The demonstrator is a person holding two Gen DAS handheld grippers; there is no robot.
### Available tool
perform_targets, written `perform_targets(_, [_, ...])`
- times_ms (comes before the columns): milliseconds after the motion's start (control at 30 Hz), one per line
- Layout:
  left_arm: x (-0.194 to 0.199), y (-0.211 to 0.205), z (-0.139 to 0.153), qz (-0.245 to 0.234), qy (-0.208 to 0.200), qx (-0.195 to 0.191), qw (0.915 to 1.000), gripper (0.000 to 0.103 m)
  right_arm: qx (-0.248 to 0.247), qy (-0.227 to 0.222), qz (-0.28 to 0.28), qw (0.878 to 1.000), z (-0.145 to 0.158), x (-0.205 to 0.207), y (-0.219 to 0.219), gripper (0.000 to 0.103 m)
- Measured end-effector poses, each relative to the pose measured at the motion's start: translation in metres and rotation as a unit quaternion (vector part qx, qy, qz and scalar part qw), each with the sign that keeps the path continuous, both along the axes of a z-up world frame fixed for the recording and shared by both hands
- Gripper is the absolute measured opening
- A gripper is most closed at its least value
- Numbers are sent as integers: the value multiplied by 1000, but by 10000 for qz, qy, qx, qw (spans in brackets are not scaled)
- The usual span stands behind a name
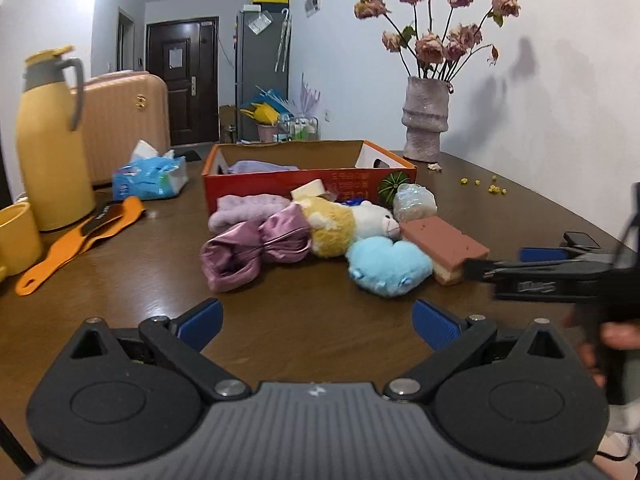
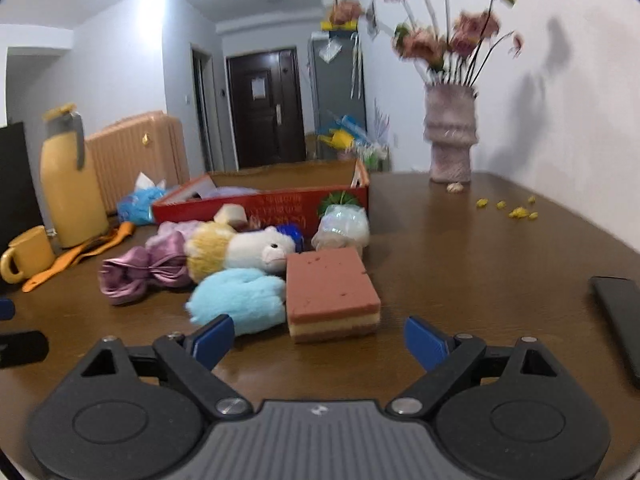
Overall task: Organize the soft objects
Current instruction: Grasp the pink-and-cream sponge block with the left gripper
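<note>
Jaws of the right gripper point(image 2: 318, 340) and left gripper point(image 1: 318, 322) stand apart, empty. Just ahead of the right gripper lies a layered sponge block point(image 2: 332, 294), touching a blue plush point(image 2: 240, 300); beyond, an alpaca toy point(image 2: 244, 254), then the red box point(image 2: 280, 202).

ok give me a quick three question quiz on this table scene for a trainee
1. True or false: the red box already holds a lilac cloth.
2. Which item lies nearest the right gripper? A) blue plush B) layered sponge block C) satin bow
3. Fill in: the vase of dried flowers stands on the ____.

Key: 1 true. 2 B. 3 table. Both grippers, the left gripper included, have open fingers with nothing between them.
</note>
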State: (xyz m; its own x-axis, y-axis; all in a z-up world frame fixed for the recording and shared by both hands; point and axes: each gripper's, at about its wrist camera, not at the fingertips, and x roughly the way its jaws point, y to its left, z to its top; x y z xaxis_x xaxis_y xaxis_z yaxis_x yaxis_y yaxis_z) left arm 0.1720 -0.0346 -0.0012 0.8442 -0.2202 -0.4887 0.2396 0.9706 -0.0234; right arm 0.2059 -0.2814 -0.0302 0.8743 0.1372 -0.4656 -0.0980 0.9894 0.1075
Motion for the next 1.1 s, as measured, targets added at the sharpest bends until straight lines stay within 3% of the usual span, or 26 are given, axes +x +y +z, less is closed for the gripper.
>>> perform_targets(133, [18,-14,0,-66,61,136,9999,103,-261,329,-115,9991,-14,46,1,89])
perform_targets(200, [25,-19,0,-89,98,186,9997,103,-165,355,-235,9990,-18,60,-6,88])
perform_targets(233, [28,-21,-1,-85,134,204,9997,103,-81,424,-222,9988,-20,65,-10,73])
perform_targets(267, [31,-23,-1,-92,175,222,9996,103,53,541,-169,9984,-22,69,-15,69])
perform_targets(333, [34,-29,-2,-160,213,248,9993,103,257,523,-23,9983,-25,65,-25,67])
perform_targets(433, [34,-35,-4,-421,311,146,9985,103,20,523,222,9984,-23,39,-37,67])
perform_targets(500, [32,-39,-6,-666,465,-46,9967,103,-28,507,776,9957,-20,10,-46,67])
perform_targets(600, [33,-48,-10,-1091,655,-371,9912,103,101,679,1734,9825,-17,-28,-55,67])
perform_targets(733, [42,-66,-19,-1130,852,-255,9896,101,325,549,2800,9579,-17,-47,-36,68])
perform_targets(767, [44,-66,-22,-1162,929,-224,9886,94,241,500,2916,9549,-17,-48,-28,69])
perform_targets(800, [44,-66,-25,-1128,1003,-179,9884,78,132,450,2961,9540,-18,-47,-20,69])
perform_targets(833, [44,-63,-28,-1055,1085,-136,9884,70,15,433,2950,9545,-20,-46,-12,69])
perform_targets(933, [36,-44,-31,-710,1123,-477,9900,57,-72,432,2815,9586,-22,-39,-4,80])
perform_targets(1033, [30,-31,-29,-477,1166,-652,9899,61,197,587,2160,9744,-23,-31,-16,81])
perform_targets(1100, [29,-23,-28,-407,1295,-882,9868,65,486,588,2027,9763,-24,-31,-25,80])
